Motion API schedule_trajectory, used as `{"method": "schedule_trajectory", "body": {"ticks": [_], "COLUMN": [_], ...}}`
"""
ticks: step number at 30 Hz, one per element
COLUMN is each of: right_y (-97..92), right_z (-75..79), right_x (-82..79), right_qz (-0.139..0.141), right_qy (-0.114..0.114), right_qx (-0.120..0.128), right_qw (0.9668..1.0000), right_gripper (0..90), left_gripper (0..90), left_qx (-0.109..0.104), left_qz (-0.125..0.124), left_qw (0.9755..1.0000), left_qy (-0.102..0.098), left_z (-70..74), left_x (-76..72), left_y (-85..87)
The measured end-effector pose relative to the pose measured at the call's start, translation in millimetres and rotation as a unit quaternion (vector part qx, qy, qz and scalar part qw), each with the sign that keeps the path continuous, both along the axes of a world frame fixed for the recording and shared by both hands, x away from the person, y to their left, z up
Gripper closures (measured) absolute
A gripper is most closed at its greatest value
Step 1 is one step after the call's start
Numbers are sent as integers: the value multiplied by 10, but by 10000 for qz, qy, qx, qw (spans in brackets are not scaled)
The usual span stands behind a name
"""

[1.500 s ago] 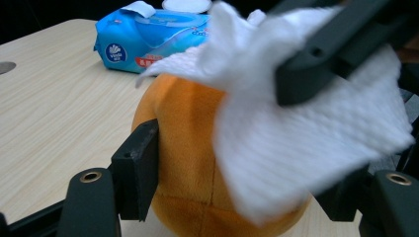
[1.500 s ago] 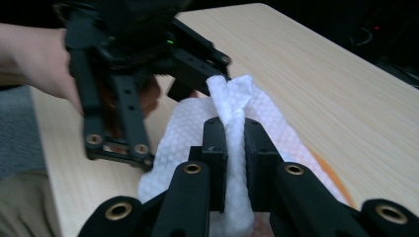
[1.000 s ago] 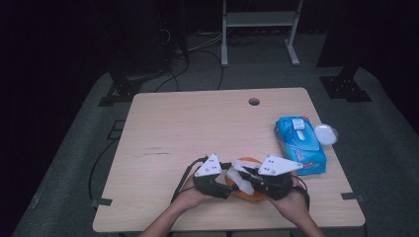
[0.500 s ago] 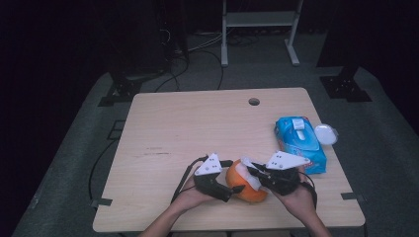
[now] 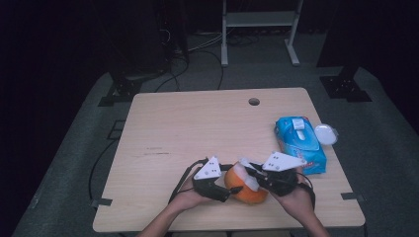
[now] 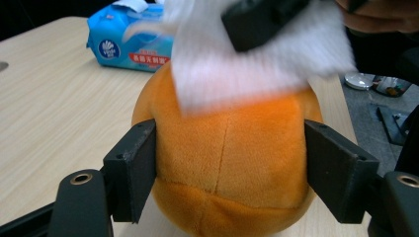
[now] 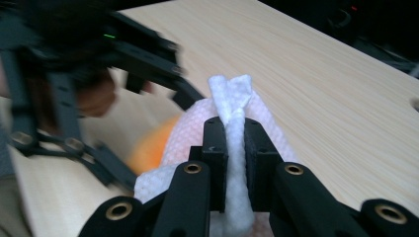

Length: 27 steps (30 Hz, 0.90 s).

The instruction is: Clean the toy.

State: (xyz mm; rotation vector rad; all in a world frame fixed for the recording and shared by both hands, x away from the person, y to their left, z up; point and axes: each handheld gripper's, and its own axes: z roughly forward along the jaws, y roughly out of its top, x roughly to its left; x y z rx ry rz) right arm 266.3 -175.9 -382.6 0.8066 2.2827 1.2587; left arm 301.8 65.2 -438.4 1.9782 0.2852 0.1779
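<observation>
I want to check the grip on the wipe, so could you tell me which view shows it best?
The right gripper view: the white wipe is pinched between its jaws. In the left gripper view it is blurred over the orange plush ball; in the high view it is small.

Here's the left claw (image 6: 230, 173) with its two black jaws set either side of the orange plush ball (image 6: 225, 163), pads up against its flanks; those jaws have just been closing, the ball between them. The ball sits on the pale wooden counter (image 6: 54, 113). Draped over its top is a white wipe (image 6: 247, 64), blurred, pinned under the other claw's black jaw (image 6: 262, 19) coming in from above. Behind, near the far edge, lies a blue wipes pack (image 6: 131, 42), just beyond the ball
</observation>
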Motion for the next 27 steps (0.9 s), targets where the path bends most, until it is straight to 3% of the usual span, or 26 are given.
{"method": "schedule_trajectory", "body": {"ticks": [3, 7, 10, 15, 18, 20, 23, 25, 27], "right_y": [-77, 27, 135, 64, -63, -86, -18, 33, 39], "right_z": [-60, -87, -103, -122, -185, -221, -220, -213, -222], "right_x": [41, 19, -6, 17, 65, 87, 71, 53, 51], "right_qz": [-51, 144, 306, 140, -46, -46, 69, 167, 196], "right_qy": [165, 235, 179, 178, 357, 494, 483, 486, 485], "right_qx": [155, 245, 170, -11, 70, 244, 344, 341, 328], "right_qw": [9997, 9993, 9992, 9997, 9993, 9985, 9982, 9981, 9981], "right_gripper": [812, 812, 810, 809, 809, 809, 809, 808, 809], "left_gripper": [200, 109, 167, 179, 162, 117, 111, 175, 240], "left_qx": [-20, -293, -55, -51, -126, -154, -188, -2, 69], "left_qz": [-2, 36, 43, 161, 191, 201, 93, 38, -8], "left_qw": [9999, 9996, 9999, 9994, 9985, 9988, 9995, 9999, 9998], "left_qy": [127, 30, -76, 301, 501, 423, 243, 108, 171], "left_z": [20, 85, 55, -24, -44, -14, 15, 3, -9], "left_x": [19, -3, -11, 98, 142, 131, 82, 59, 81], "left_y": [-2, -30, -29, 110, 171, 138, 69, 62, 106]}}
